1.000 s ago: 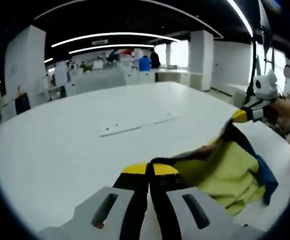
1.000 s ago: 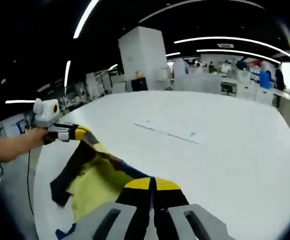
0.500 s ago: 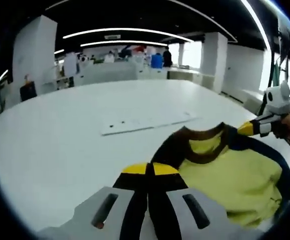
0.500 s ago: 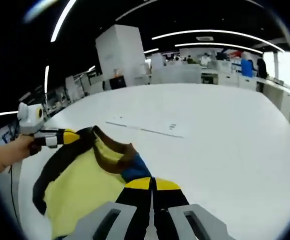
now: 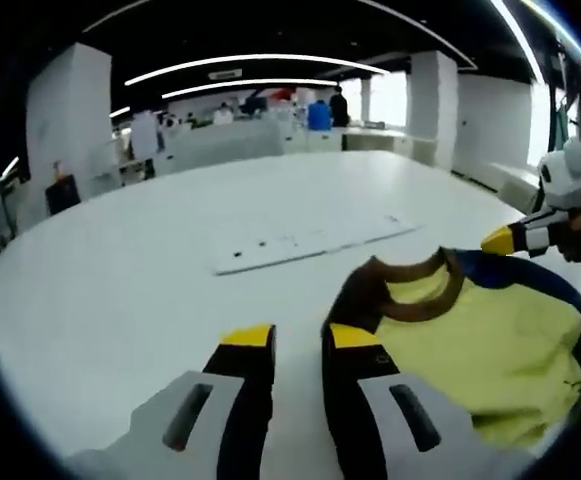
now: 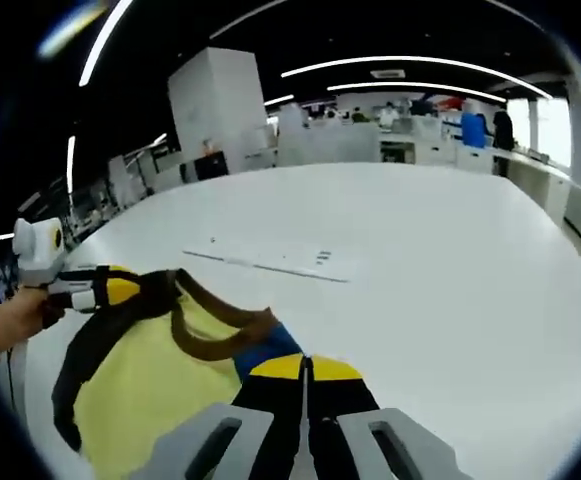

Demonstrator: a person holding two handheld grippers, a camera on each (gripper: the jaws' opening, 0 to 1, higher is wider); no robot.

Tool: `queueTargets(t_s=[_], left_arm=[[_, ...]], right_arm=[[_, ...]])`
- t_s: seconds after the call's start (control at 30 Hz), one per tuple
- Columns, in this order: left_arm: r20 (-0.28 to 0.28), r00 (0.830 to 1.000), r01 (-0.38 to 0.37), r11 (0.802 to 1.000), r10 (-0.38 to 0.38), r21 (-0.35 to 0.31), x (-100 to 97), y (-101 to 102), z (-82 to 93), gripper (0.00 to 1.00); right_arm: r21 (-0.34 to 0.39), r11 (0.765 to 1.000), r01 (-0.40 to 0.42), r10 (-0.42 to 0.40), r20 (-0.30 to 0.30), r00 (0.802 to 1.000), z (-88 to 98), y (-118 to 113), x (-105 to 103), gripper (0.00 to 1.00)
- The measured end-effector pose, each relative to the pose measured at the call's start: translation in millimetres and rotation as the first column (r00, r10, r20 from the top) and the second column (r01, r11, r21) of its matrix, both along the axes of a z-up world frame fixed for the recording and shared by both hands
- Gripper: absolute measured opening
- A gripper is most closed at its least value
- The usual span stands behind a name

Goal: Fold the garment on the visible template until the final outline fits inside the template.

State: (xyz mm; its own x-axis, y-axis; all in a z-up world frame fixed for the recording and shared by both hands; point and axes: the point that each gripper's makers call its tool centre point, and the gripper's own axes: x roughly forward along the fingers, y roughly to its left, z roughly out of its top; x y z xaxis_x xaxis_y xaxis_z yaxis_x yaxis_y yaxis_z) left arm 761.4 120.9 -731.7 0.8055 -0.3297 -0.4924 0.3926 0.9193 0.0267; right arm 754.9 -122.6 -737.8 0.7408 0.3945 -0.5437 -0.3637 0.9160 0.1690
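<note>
Yellow garment (image 6: 145,375) hangs pinched in right claw (image 6: 306,370).

Left gripper (image 5: 298,338) held with jaws parted, right gripper (image 6: 306,368) held with jaws pressed together, a hand (image 6: 5,322) seen behind the left gripper
</note>
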Motion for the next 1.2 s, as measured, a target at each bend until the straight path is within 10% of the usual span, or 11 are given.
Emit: queueTargets(t_s=[0.43,1.2], left_arm=[[0.024,0.995,0.091,0.995,-0.092,0.032,-26.6,3,25.9,0.31],[-0.029,0.972,0.234,0.972,-0.233,0.018,-129.5,-2,42.0,0.45]], right_arm=[[0.055,0.998,-0.037,0.042,-0.086,0.995,23.7,12,-34,0.32],[-0.010,0.984,-0.178,0.174,-0.159,0.972,36.3,34,-143,0.45]])
